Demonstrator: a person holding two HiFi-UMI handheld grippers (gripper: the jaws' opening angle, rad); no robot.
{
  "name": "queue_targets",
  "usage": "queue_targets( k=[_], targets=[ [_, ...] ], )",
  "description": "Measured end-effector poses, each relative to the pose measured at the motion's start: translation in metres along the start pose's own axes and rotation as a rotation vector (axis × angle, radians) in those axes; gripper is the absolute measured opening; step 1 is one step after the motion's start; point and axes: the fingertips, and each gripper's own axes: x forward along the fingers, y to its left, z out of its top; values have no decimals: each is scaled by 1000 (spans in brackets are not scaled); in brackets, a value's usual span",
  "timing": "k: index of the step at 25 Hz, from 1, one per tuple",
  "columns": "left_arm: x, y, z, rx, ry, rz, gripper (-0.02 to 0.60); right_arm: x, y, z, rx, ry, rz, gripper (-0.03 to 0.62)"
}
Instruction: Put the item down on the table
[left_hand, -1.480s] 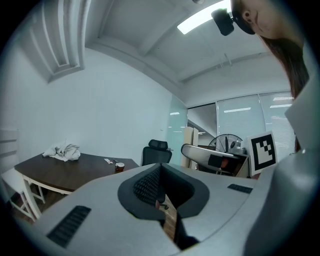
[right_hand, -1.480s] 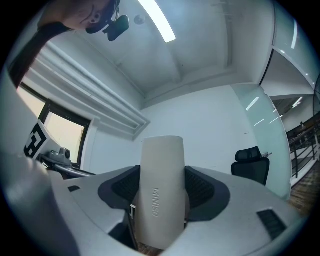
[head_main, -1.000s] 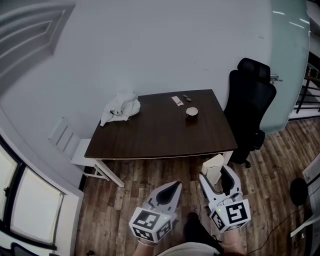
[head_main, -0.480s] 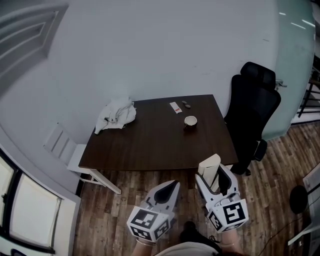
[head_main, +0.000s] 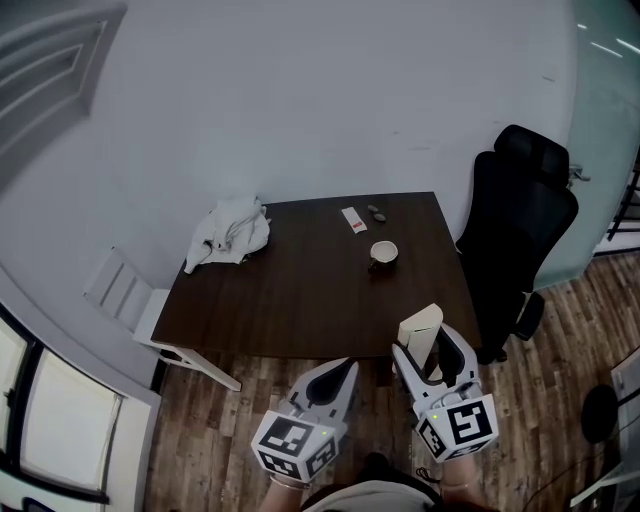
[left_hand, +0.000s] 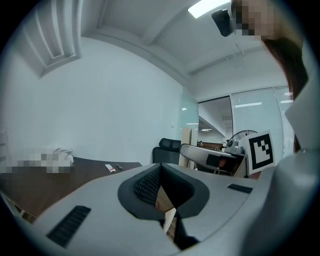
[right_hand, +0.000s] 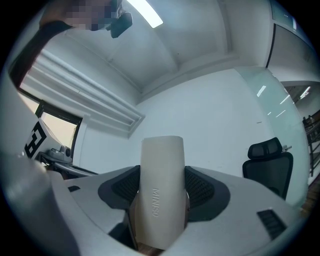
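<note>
**While I Hold the Case, the Table Waits Ahead**

Because my right claw is squeezed tight on the cream case, that is the thing I must put down. Both dark pads press its two sides. The case is long and slim. It sticks out past my jaws, the same way they point, toward the table. Its rounded end is the far end.

My left claw is pinched closed with nothing in it. It hangs beside the right one, a bit farther from the table's right corner, so the right claw is the nearer one for this job.

From my head, the far end of the case just covers the near edge of the dark brown table. I think I am not over the top yet, and I cannot tell how high I am above it. So the table lies straight ahead, and I guess I need to reach forward, go down, then let go.

Most of the near side of the table is bare. A small cup sits farther back on the right, with a little packet and some tiny dark bits behind it. A crumpled white cloth lies at the back left corner.

A black office chair stands just right of the table, and a white chair is at its left. The wood floor is under me, and a plain pale wall is behind.
</note>
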Motion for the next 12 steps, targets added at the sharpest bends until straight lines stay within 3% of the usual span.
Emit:
queue_targets(
  k=[12],
  targets=[
    [43, 31, 10, 11, 4, 23, 18, 53, -35, -15, -51, 25, 23, 285]
  ],
)
